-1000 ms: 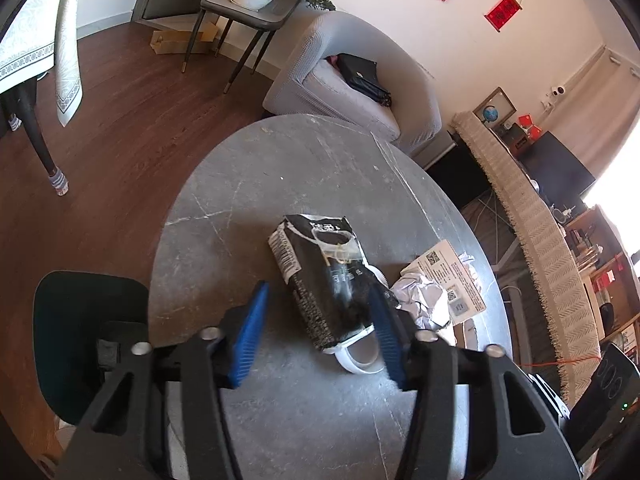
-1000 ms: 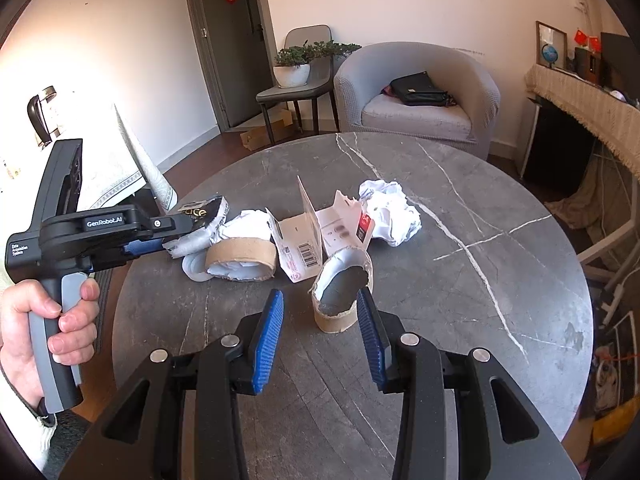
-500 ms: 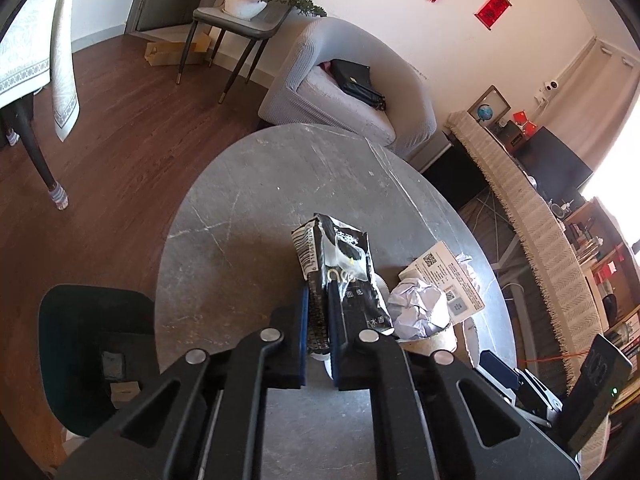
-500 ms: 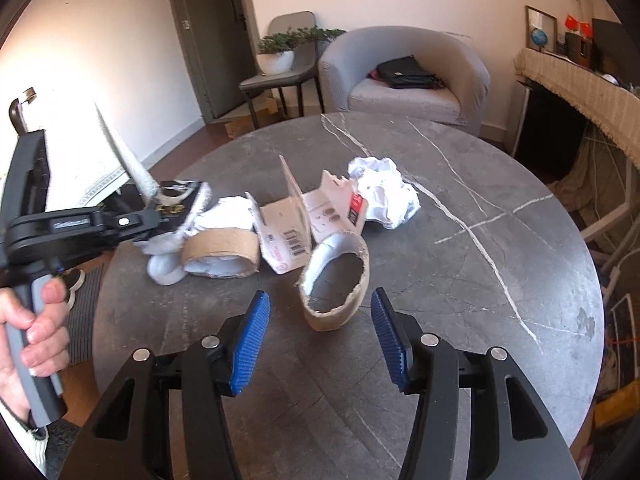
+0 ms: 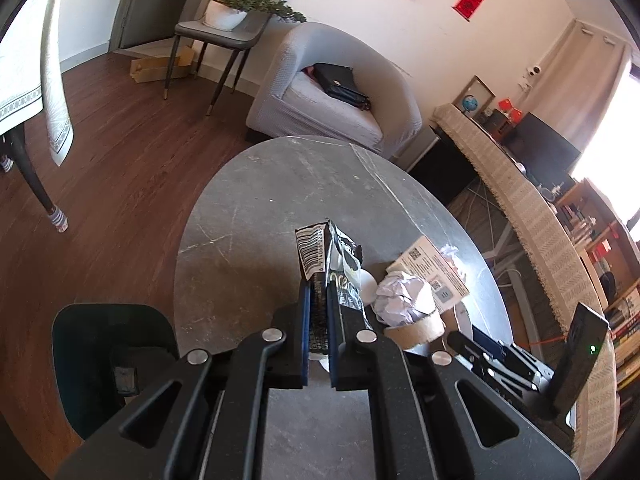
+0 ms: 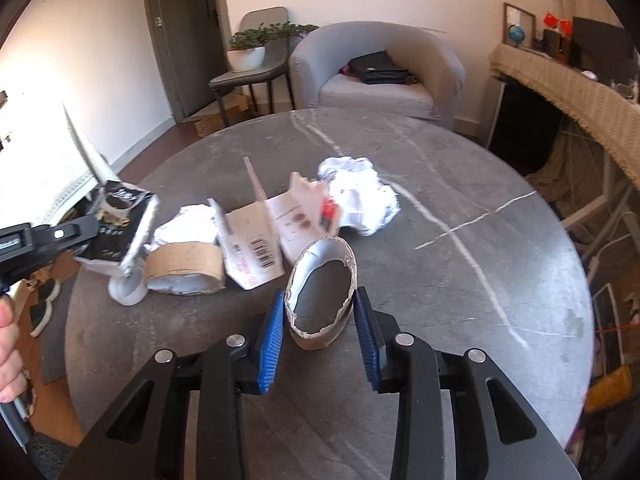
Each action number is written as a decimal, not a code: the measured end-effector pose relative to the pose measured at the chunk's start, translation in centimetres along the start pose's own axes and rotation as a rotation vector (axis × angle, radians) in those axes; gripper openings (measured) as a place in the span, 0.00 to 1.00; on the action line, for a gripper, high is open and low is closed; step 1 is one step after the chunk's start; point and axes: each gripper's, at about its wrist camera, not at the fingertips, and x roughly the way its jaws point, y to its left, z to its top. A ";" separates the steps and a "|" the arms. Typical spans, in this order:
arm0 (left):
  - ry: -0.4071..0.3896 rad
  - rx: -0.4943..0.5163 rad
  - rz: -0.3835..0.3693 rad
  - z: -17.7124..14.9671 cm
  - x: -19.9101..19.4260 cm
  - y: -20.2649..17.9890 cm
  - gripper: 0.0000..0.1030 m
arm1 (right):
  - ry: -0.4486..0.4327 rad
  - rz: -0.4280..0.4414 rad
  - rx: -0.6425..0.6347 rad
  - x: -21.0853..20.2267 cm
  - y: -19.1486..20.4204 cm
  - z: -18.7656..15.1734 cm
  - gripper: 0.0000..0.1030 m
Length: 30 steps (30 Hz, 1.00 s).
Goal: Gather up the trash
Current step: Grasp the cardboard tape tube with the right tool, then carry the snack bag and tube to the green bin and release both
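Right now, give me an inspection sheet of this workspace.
Surface: round grey table, marbled.
Job's things: black wrapper lifted; cardboard ring between the right pads; second ring, flattened box, paper balls.
Clutter: nothing seen beyond the trash.
Grippers: left gripper clamped on the wrapper; right gripper open around the ring.
Cables: nothing seen on the table.
Surroundings: armchair, chair with plant.

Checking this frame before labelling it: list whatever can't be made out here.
- Left wrist view: the black snack bag has its lower end hidden between the left gripper fingers.
- Left wrist view: the cardboard tape roll is partly covered by the crumpled paper ball.
- Right wrist view: whether the right gripper touches the torn cardboard ring; blurred.
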 end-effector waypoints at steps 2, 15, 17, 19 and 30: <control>-0.006 0.015 0.001 0.0 -0.3 -0.3 0.08 | -0.018 -0.016 0.009 -0.4 -0.5 0.2 0.33; -0.087 0.147 0.102 0.4 -3.7 -0.7 0.08 | -0.130 0.051 -0.021 -3.1 2.1 2.5 0.33; -0.101 0.168 0.127 0.5 -4.3 -0.4 0.08 | -0.139 0.070 -0.036 -3.4 3.2 2.8 0.33; -0.110 0.186 0.148 0.5 -5.0 -0.1 0.08 | -0.144 0.087 -0.050 -3.4 4.4 3.1 0.33; -0.131 0.243 0.240 0.6 -8.1 3.6 0.08 | -0.127 0.290 -0.112 -2.2 11.7 4.1 0.33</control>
